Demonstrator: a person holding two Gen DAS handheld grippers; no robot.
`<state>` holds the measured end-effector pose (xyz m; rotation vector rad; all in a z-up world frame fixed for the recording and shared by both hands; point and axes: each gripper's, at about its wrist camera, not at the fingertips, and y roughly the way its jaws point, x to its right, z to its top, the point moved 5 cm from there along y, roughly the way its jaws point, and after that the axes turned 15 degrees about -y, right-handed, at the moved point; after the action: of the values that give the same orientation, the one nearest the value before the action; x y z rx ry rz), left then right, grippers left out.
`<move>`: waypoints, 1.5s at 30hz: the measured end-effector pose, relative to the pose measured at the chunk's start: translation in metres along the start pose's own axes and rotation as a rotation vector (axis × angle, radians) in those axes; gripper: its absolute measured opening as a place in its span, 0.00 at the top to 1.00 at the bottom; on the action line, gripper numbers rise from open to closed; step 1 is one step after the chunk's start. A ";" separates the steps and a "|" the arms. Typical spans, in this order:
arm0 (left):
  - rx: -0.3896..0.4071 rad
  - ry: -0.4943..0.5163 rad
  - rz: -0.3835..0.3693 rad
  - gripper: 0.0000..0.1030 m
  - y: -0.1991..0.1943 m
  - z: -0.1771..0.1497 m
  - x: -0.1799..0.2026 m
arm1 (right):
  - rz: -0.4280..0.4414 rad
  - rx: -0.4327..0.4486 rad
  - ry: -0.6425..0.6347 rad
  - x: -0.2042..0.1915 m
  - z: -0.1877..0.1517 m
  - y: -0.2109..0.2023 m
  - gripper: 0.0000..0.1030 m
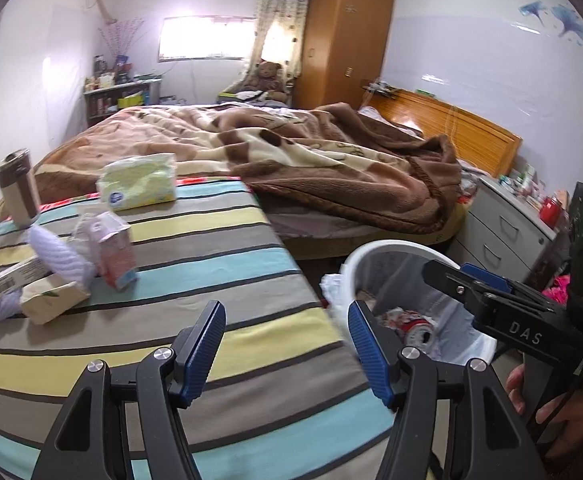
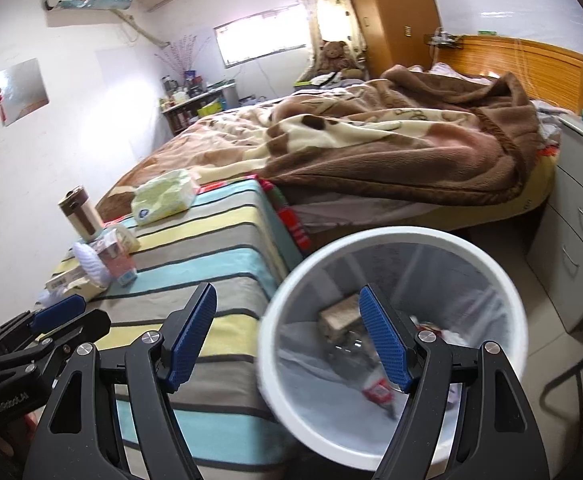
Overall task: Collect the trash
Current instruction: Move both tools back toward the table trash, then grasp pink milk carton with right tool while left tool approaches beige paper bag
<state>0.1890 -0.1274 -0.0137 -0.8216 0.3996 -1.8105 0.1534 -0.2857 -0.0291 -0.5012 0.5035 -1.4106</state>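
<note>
While both tongs hang in the air with nothing between their blue pads, the trash still to be collected sits in a cluster at the far left end of the striped counter (image 1: 219, 240). The left tongs (image 1: 287, 344) stand about half open over the near edge of that striped cloth, empty. The right tongs (image 2: 287, 340) stand wide apart, also empty, one pad over the striped cloth and the other over the mouth of the white bin (image 2: 503, 280).

In the cluster, a pink carton (image 1: 113, 248) stands upright, just beside a white ribbed cloth (image 1: 65, 254). Touching that cloth lie a tan packet (image 1: 53, 300) and a small white box (image 1: 9, 278) with a barcode on its end. Behind them a brown cup (image 1: 17, 188) stands upright, and a green tissue pack (image 1: 139, 182) lies flat farther back, apart from the rest.

The bin stands on the floor against the right side of the counter, between it and a grey drawer unit (image 2: 579, 240). It has a clear liner and already holds a red can (image 1: 421, 330), a brown carton (image 2: 339, 316) and some crumpled wrappers. A person's hand (image 1: 551, 404) grips the handle of the right tongs. Beyond the counter lies a bed (image 1: 291, 148) under a rumpled brown blanket.
</note>
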 end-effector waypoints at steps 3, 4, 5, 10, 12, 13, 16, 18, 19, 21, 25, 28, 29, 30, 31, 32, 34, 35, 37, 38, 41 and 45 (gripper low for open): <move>0.014 -0.017 0.026 0.38 -0.002 0.007 -0.022 | 0.027 0.008 -0.014 -0.013 0.006 0.008 0.27; 0.019 -0.022 0.032 0.38 -0.003 0.008 -0.029 | 0.037 0.012 -0.020 -0.018 0.009 0.011 0.27; 0.027 -0.032 0.044 0.38 -0.005 0.011 -0.039 | 0.042 0.014 -0.029 -0.023 0.011 0.014 0.27; 0.047 -0.072 0.084 0.38 -0.010 0.023 -0.077 | 0.079 0.010 -0.059 -0.046 0.019 0.028 0.27; 0.051 -0.085 0.110 0.38 -0.011 0.026 -0.094 | 0.092 0.009 -0.069 -0.054 0.022 0.033 0.27; 0.053 -0.091 0.118 0.38 -0.011 0.028 -0.102 | 0.097 0.005 -0.072 -0.058 0.023 0.036 0.27; 0.067 -0.126 0.125 0.37 -0.015 0.036 -0.127 | 0.123 0.000 -0.084 -0.070 0.027 0.045 0.27; 0.082 -0.137 0.140 0.37 -0.018 0.040 -0.140 | 0.146 -0.002 -0.096 -0.080 0.030 0.051 0.27; 0.086 -0.142 0.153 0.36 -0.019 0.042 -0.148 | 0.153 -0.005 -0.104 -0.085 0.032 0.054 0.27; 0.091 -0.156 0.169 0.36 -0.020 0.045 -0.162 | 0.165 -0.007 -0.125 -0.095 0.034 0.060 0.27; 0.079 -0.159 0.187 0.35 -0.016 0.049 -0.184 | 0.199 -0.016 -0.160 -0.116 0.038 0.071 0.27; 0.059 -0.164 0.191 0.35 -0.010 0.049 -0.199 | 0.223 -0.022 -0.189 -0.131 0.042 0.079 0.26; 0.050 -0.167 0.199 0.35 -0.008 0.049 -0.206 | 0.228 -0.022 -0.194 -0.134 0.043 0.081 0.26; 0.045 -0.163 0.206 0.35 -0.006 0.049 -0.209 | 0.235 -0.024 -0.197 -0.138 0.044 0.084 0.26; 0.039 -0.159 0.211 0.35 -0.005 0.050 -0.212 | 0.242 -0.027 -0.197 -0.141 0.045 0.087 0.26; 0.035 -0.158 0.218 0.35 -0.003 0.051 -0.218 | 0.250 -0.033 -0.195 -0.144 0.046 0.090 0.26; 0.027 -0.151 0.219 0.35 -0.001 0.050 -0.222 | 0.271 -0.047 -0.197 -0.151 0.046 0.096 0.26; 0.021 -0.149 0.220 0.35 0.001 0.050 -0.226 | 0.280 -0.056 -0.203 -0.155 0.047 0.101 0.26; 0.009 -0.153 0.220 0.35 0.003 0.050 -0.233 | 0.291 -0.056 -0.215 -0.162 0.049 0.105 0.26; 0.009 -0.154 0.223 0.35 0.003 0.050 -0.236 | 0.298 -0.056 -0.221 -0.166 0.050 0.108 0.26; -0.002 -0.144 0.218 0.35 0.006 0.052 -0.242 | 0.316 -0.061 -0.228 -0.175 0.053 0.117 0.26; -0.010 -0.139 0.215 0.35 0.011 0.055 -0.249 | 0.321 -0.062 -0.244 -0.185 0.057 0.126 0.26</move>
<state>0.2862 0.1025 -0.0672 -0.8714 0.3920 -1.5445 0.2700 -0.0882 -0.0535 -0.6052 0.4102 -1.0139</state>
